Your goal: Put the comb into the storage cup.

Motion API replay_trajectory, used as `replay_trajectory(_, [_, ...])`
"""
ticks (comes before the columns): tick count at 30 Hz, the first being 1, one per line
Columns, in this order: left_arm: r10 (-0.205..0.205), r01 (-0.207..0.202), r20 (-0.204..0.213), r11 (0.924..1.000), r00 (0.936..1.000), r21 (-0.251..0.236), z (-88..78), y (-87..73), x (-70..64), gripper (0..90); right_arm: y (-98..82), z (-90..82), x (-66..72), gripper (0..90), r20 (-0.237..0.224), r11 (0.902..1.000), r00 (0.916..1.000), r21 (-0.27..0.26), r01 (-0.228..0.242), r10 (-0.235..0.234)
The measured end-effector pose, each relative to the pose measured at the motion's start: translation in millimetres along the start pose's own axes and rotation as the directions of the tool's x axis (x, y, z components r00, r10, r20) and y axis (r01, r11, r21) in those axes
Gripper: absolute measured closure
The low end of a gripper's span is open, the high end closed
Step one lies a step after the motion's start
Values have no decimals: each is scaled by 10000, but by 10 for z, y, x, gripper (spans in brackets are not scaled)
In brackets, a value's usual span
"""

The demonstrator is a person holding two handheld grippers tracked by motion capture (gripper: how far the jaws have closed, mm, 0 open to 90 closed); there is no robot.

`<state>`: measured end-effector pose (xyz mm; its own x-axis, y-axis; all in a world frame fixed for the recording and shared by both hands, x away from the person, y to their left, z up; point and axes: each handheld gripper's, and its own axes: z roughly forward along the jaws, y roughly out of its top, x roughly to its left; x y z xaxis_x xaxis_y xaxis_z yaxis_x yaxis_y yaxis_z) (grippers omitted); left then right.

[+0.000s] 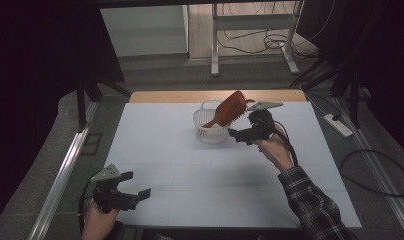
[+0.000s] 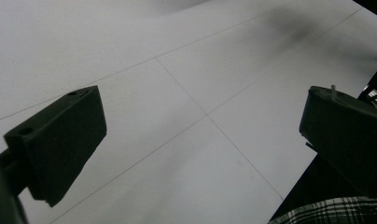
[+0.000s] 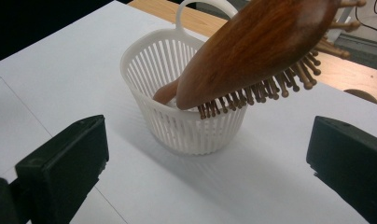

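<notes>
Inside the white basket [image 1: 210,126] your wooden hairbrush [image 1: 230,108] leans handle-down, head up toward the right gripper [image 1: 241,133], whose jaws gape empty.

Looking like a lab or test room setup here, not anyone's home. A white gridded board [image 1: 190,175] is covering the wooden table [image 1: 155,96], black curtains [image 1: 45,45] are hanging at 10 o'clock and 2 o'clock, cables [image 1: 270,42] are trailing around a metal frame stand [image 1: 215,45] at 12, and a power strip [image 1: 338,125] is lying on the grey carpet at 3.
</notes>
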<state>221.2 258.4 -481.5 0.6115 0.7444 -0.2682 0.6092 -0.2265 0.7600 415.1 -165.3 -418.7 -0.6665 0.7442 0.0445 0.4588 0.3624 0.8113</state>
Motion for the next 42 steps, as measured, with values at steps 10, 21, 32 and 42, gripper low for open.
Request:
replay_trajectory(10, [12,-12,65,10000,10000,-19,-2,-1,2,5,-89,4,-11,0,-246,9997,9997,250,-76,82])
replay_trajectory(21, [12,-12,88,10000,10000,-10,-1,-1,3,5,-164,-75,-2,1,-613,9997,9981,202,-101,113])
replay_trajectory(32, [-71,71,-61,10000,10000,-5,-3,2,4,0,-200,-166,29,0,-564,9995,9984,298,38,-21])
replay_trajectory(42, [-27,27,-165,10000,9999,-56,-11,0,2,0,-241,-216,61,0,-568,9992,9984,402,76,-53])
